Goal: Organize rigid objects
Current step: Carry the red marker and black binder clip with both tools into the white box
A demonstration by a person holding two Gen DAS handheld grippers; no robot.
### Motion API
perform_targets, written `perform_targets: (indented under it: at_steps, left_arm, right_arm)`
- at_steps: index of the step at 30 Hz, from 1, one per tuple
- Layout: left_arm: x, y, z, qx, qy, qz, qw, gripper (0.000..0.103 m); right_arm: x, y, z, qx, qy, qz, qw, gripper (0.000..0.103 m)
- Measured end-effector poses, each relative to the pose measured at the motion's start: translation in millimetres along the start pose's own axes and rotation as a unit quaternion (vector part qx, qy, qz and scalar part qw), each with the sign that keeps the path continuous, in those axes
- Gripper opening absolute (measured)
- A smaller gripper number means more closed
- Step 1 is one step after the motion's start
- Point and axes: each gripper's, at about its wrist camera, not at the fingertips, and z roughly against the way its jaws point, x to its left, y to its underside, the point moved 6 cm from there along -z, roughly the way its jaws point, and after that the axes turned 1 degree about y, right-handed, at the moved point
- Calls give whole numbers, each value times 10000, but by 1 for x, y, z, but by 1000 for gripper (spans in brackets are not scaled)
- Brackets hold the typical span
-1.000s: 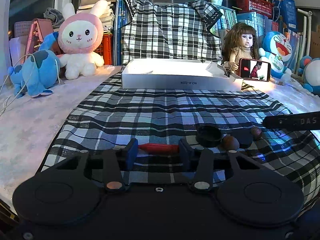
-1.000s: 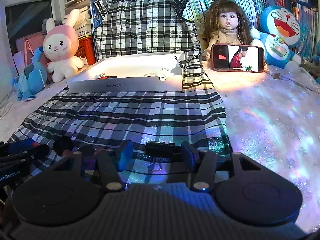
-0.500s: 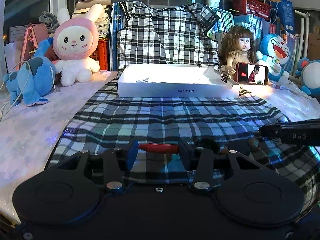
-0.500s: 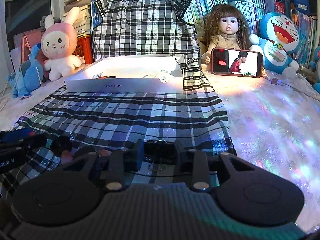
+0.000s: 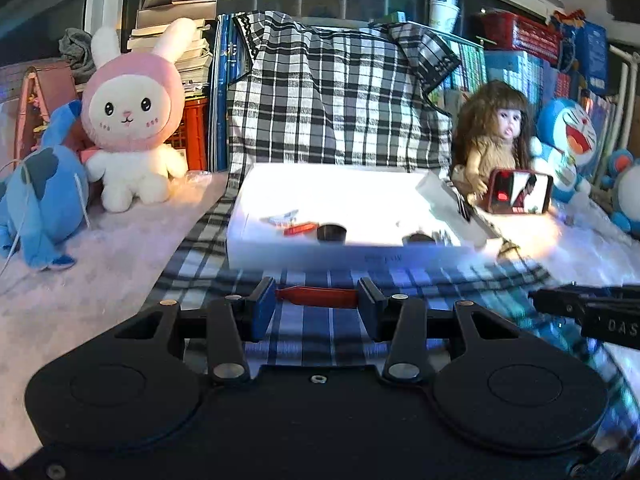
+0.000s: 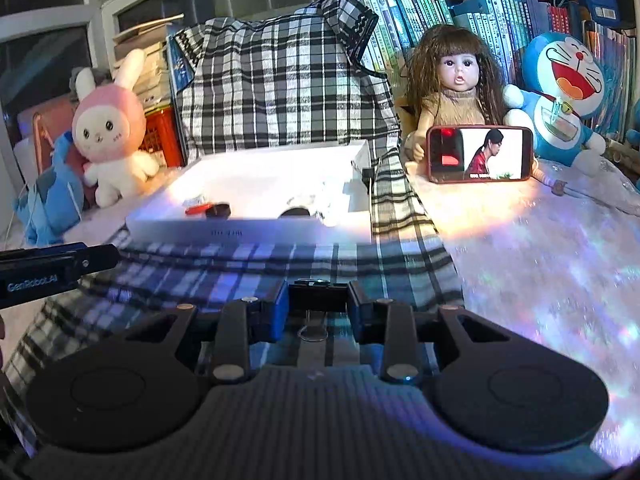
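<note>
My left gripper (image 5: 317, 304) is shut on a thin red stick (image 5: 316, 297), held crosswise above the plaid cloth (image 5: 304, 320), just short of the white box (image 5: 344, 254). My right gripper (image 6: 318, 308) is shut on a black binder clip (image 6: 318, 298) whose wire handle hangs down, also lifted in front of the white box (image 6: 248, 234). The box holds a red piece (image 5: 300, 229), a black cap (image 5: 331, 233) and other small items. The right gripper's side shows at the right edge of the left wrist view (image 5: 592, 312).
A phone (image 6: 479, 154) playing video leans on a doll (image 6: 456, 92) right of the box. Plush toys stand at left: a pink rabbit (image 5: 132, 120) and a blue toy (image 5: 44, 196). A Doraemon plush (image 6: 560, 96) and books stand behind.
Both grippers have lifted off the cloth with their objects and moved forward to the white box. The right gripper closed on the clip. The small dark items on the cloth have left the views.
</note>
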Motion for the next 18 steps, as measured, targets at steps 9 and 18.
perform_targets:
  at_steps: [9, 18]
  left_arm:
    - [10, -62, -57, 123, 201, 176, 9996, 42]
    - [27, -96, -140, 584, 135, 419, 9973, 42]
  right_arm:
    - [-4, -55, -42, 183, -20, -259, 9995, 36]
    - [-4, -98, -105, 548, -77, -566, 9969, 36]
